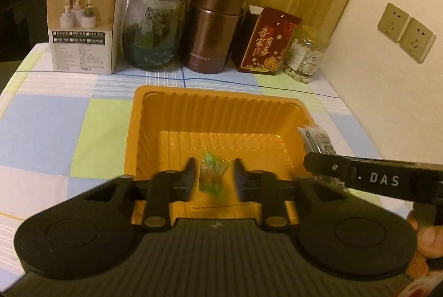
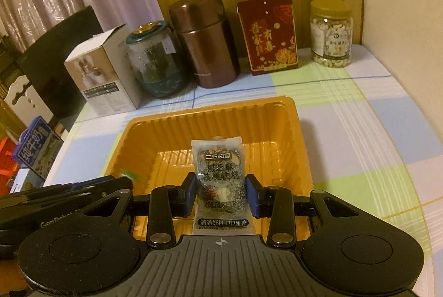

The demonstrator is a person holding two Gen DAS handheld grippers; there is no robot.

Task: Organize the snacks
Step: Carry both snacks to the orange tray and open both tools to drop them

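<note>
An orange plastic tray (image 1: 221,108) sits on the checked tablecloth; it also shows in the right wrist view (image 2: 210,119). My left gripper (image 1: 213,175) is over the tray, its jaws open and blurred, with a small green-wrapped candy (image 1: 212,174) between them and clear of both pads. My right gripper (image 2: 221,193) is shut on a black sesame walnut cake packet (image 2: 220,180), held upright over the tray. In the left wrist view the right gripper's finger (image 1: 368,176) and the packet (image 1: 318,140) show at the tray's right rim.
Along the back stand a white box (image 1: 83,23), a glass jar (image 1: 155,28), a brown canister (image 1: 214,25), a red box (image 1: 265,42) and a cashew jar (image 1: 304,56). Wall sockets (image 1: 405,32) are at right. A milk carton (image 2: 36,147) sits off the table's left edge.
</note>
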